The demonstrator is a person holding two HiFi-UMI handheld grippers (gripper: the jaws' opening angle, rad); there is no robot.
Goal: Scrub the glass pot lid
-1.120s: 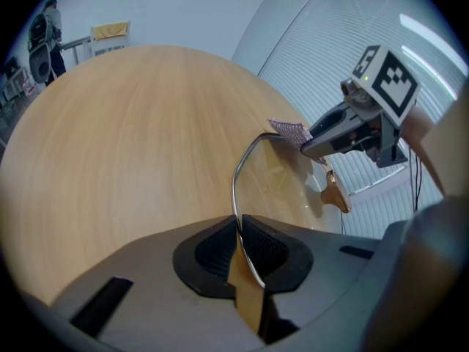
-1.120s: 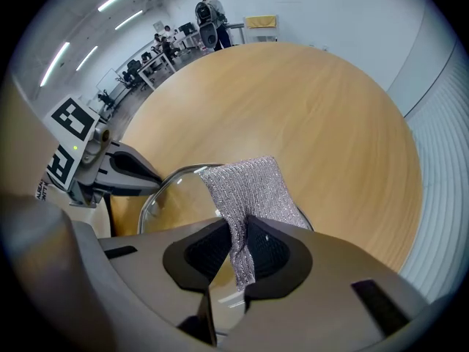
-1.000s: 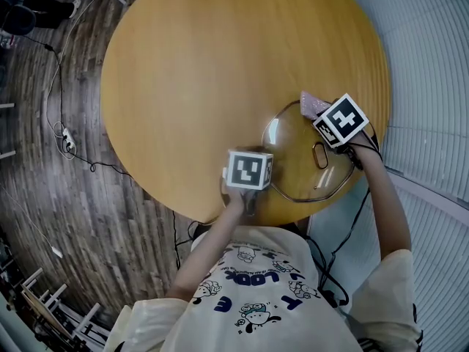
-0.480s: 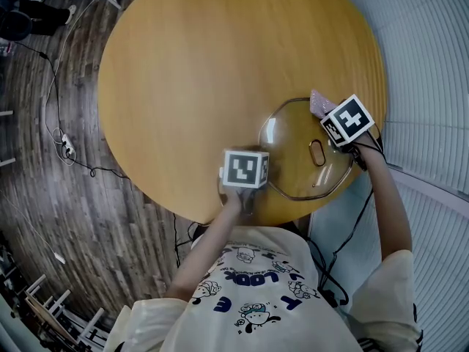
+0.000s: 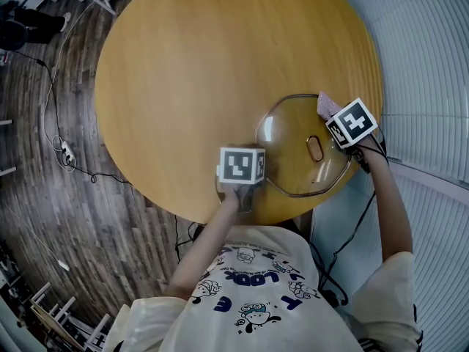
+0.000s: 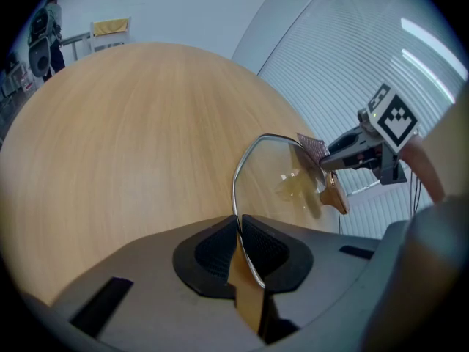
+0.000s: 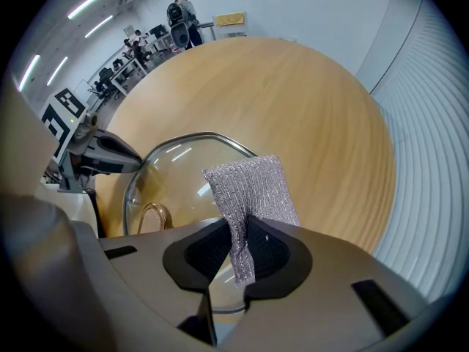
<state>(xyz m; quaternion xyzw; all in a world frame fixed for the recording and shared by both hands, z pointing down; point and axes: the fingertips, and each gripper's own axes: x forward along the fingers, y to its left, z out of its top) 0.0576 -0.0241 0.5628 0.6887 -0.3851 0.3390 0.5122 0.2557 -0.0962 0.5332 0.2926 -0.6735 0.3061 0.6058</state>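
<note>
Left claw (image 6: 238, 232) clamps rim of glass lid (image 6: 272, 173); right claw (image 7: 245, 244) pinches mesh cloth (image 7: 250, 185).

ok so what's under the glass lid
Through the clear glass lid only the wooden table shows, nothing else beneath it. The bronze handle, the silver scrubbing cloth in the right gripper and the left gripper clamped on the rim cover small patches.

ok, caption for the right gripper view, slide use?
Right gripper pinching a silver scrub cloth at the glass pot lid, left gripper clamping the lid's rim, on a round wooden table.
</note>
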